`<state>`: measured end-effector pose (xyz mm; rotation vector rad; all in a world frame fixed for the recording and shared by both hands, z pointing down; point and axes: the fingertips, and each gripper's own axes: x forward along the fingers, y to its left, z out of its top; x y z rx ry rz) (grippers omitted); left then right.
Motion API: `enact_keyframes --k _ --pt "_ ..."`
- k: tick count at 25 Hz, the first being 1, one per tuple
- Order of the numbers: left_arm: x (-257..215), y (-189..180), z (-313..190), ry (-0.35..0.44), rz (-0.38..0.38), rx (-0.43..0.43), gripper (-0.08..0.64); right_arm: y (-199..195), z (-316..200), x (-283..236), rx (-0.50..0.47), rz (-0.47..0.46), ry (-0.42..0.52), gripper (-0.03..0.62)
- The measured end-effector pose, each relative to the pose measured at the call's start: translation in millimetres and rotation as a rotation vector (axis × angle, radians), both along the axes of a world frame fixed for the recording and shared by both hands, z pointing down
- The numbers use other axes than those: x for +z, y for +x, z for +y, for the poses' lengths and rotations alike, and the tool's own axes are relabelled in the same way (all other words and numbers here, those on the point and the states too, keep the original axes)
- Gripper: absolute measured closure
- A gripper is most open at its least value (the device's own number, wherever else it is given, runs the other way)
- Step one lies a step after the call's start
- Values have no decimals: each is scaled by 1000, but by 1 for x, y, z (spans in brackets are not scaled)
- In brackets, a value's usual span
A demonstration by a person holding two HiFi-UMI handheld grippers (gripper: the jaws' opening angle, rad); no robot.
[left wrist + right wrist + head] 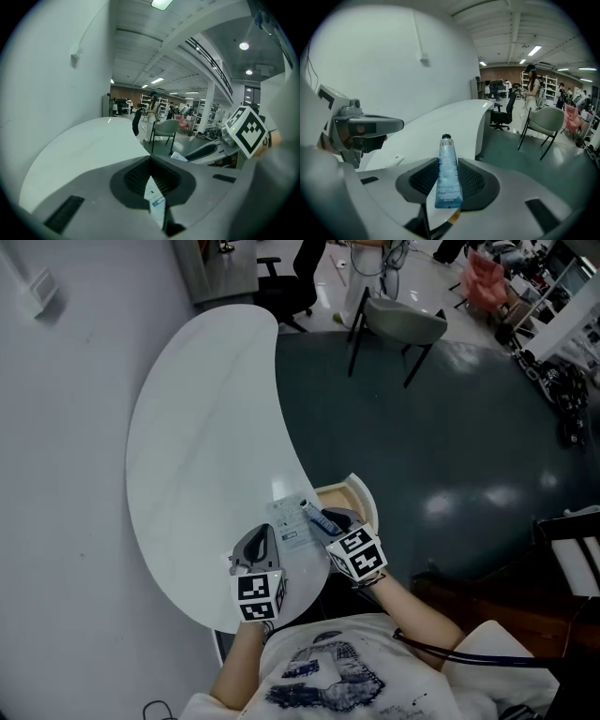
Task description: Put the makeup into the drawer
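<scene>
Head view: both grippers hang low over the near end of a curved white table (187, 446). The left gripper (267, 538) and the right gripper (330, 524) sit close together. A flat white packet (289, 521) lies between them. Just beside the right gripper, a drawer (364, 495) with a pale wooden rim stands open at the table's edge. Farther off on the dark floor stands a grey chair (403, 320), with a black office chair (291, 287) past the table's far end.

Left gripper view: the jaws are pressed together on the thin white packet, which stands edge-on between the pads. The right gripper's marker cube (248, 129) sits close on the right, partly blocking the room behind.

Right gripper view: the jaws are partly closed and clamp a blue tube (448, 168) with its black cap pointing away. The left gripper fills the left side.
</scene>
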<state>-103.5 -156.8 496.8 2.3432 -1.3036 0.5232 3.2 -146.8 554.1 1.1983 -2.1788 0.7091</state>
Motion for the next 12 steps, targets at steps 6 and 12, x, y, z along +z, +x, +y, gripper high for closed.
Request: enact_keyframes --k 6,12 --pt "14 50 4 -7 -15 39 512 53 13 15 72 -9 -14 448" --pt "40 89 5 -18 -27 50 512 94 24 47 153 -27 -53 448"
